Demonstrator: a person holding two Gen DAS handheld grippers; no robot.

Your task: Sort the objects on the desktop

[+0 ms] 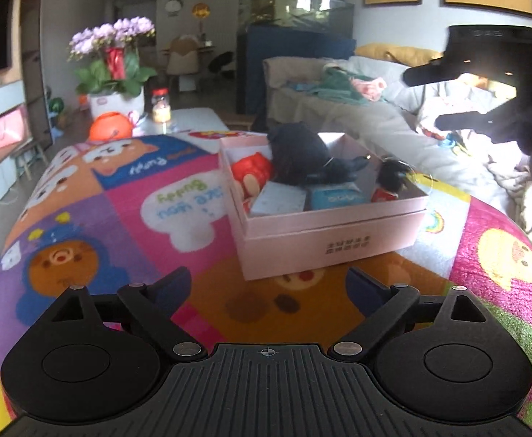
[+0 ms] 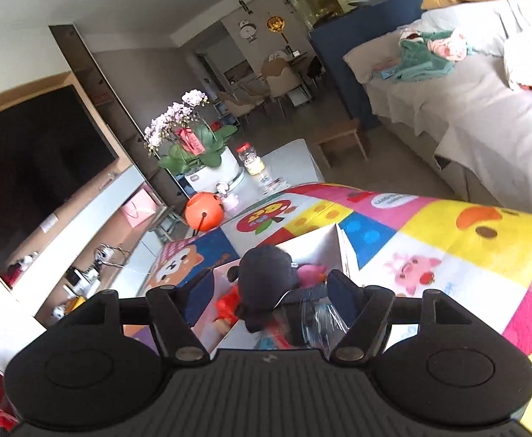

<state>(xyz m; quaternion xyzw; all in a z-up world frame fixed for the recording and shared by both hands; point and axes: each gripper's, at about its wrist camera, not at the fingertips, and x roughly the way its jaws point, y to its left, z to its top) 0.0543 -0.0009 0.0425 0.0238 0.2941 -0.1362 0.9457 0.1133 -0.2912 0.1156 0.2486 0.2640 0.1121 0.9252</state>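
Note:
A pink box (image 1: 324, 233) stands on the cartoon-patterned cloth (image 1: 120, 200). Inside lie a dark cap (image 1: 302, 156), a red toy (image 1: 251, 174), two blue tissue packs (image 1: 280, 198) and a small dark-haired doll (image 1: 389, 182). My left gripper (image 1: 269, 291) is open and empty just in front of the box's near wall. My right gripper (image 1: 437, 96) hovers above and to the right of the box, open, with nothing between its fingers. In the right wrist view the right gripper (image 2: 271, 287) looks down on the cap (image 2: 266, 273) and the box's white inner wall (image 2: 320, 247).
Beyond the cloth stand an orange ball (image 1: 111, 127), a potted orchid (image 1: 116, 102) and a red-lidded jar (image 1: 161, 105). A sofa (image 1: 375, 116) strewn with clothes runs along the right. A dark TV (image 2: 36, 160) hangs on the left wall.

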